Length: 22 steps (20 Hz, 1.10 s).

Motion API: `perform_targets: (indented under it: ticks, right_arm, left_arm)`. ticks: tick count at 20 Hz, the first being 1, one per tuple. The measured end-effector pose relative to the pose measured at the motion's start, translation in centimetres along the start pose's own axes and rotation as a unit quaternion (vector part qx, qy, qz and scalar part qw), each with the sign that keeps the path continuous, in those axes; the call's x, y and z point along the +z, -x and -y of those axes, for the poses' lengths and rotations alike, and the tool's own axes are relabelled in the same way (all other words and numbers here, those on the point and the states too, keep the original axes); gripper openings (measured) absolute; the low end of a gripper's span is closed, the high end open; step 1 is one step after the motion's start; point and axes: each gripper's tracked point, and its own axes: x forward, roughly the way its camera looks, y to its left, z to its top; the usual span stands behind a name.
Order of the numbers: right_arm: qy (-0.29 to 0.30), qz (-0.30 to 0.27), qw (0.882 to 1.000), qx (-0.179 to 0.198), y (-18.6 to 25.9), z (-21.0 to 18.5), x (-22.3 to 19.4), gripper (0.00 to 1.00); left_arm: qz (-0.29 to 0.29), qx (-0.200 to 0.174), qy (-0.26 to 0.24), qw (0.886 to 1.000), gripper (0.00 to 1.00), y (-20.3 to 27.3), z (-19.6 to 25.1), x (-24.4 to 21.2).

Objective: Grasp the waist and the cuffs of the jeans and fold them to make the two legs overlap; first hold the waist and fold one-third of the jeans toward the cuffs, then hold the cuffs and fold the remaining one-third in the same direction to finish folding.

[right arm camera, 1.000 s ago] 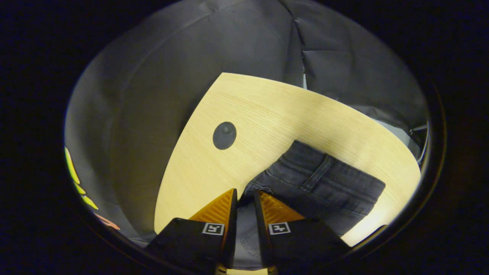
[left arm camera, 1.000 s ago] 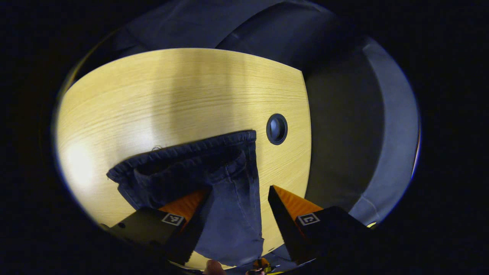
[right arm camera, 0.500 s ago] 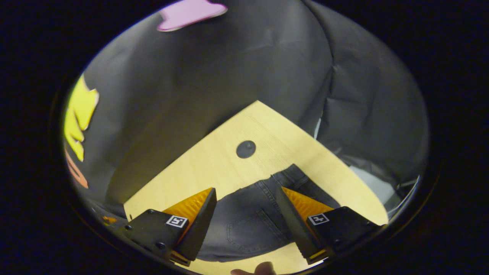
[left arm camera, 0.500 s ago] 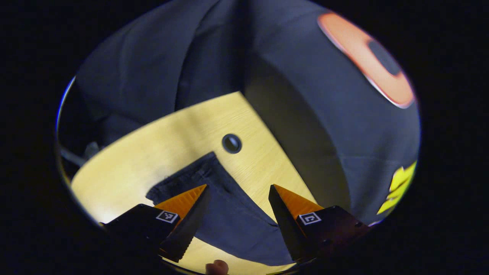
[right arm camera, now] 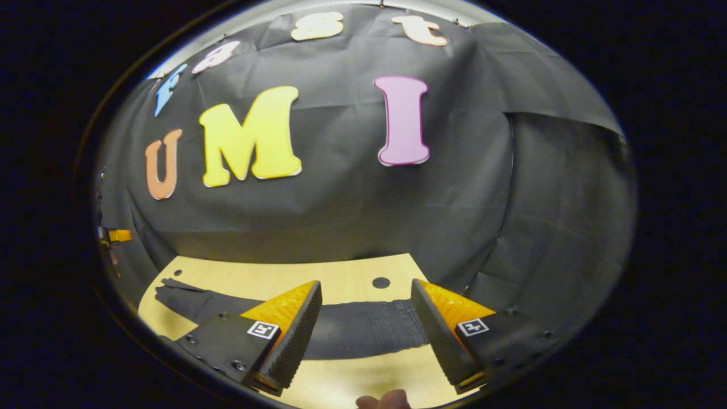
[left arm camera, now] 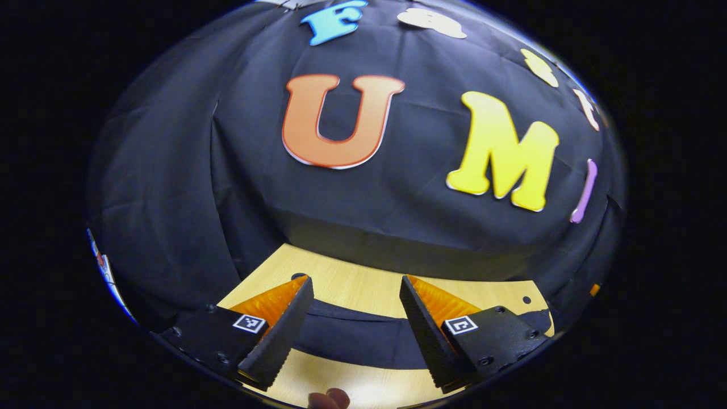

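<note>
The dark jeans [right arm camera: 352,329] lie flat across the light wooden table [right arm camera: 272,278] as a long strip, legs on top of each other. The waist end [right arm camera: 406,326] is at the right and the cuff end [right arm camera: 167,289] at the left. My right gripper [right arm camera: 366,282] hovers above and in front of them, open, with nothing between its orange fingers [right arm camera: 284,307]. In the left gripper view the jeans [left arm camera: 352,338] show as a dark band beyond my left gripper [left arm camera: 355,278], which is open too and holds nothing.
The black cloth wall [right arm camera: 352,216] rises right behind the table's far edge. A round dark grommet [right arm camera: 380,282] sits in the tabletop behind the waist end. A person's fingertip [right arm camera: 386,400] shows at the bottom edge, and another fingertip [left arm camera: 326,397] in the left gripper view.
The right gripper opened and let go of the jeans. Both grippers drew back and tilted up from the tabletop to face the wall. The jeans stay flat on the table.
</note>
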Motion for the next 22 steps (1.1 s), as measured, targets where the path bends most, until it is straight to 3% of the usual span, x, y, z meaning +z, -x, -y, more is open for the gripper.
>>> perform_targets:
  ticks: [5,11,17,22]
  right_arm:
    - [-0.035,0.025,0.999,0.002,7.0,0.6,-0.4,0.98]
    - [-0.065,-0.009,0.997,-0.037,7.6,4.3,-5.9,0.98]
    - [-0.127,-0.049,0.988,-0.067,0.5,9.3,-12.1,0.98]
    - [-0.233,-0.094,0.963,-0.096,-8.5,13.7,-17.2,0.98]
  left_arm:
    - [0.039,-0.05,-0.053,0.997,0.98,6.8,5.3,-2.4]
    - [0.045,-0.082,-0.056,0.994,0.98,10.5,9.1,-3.5]
    - [0.026,-0.072,-0.054,0.996,0.98,11.7,10.4,-3.2]
    - [0.013,-0.048,-0.063,0.997,0.99,10.6,11.5,-3.5]
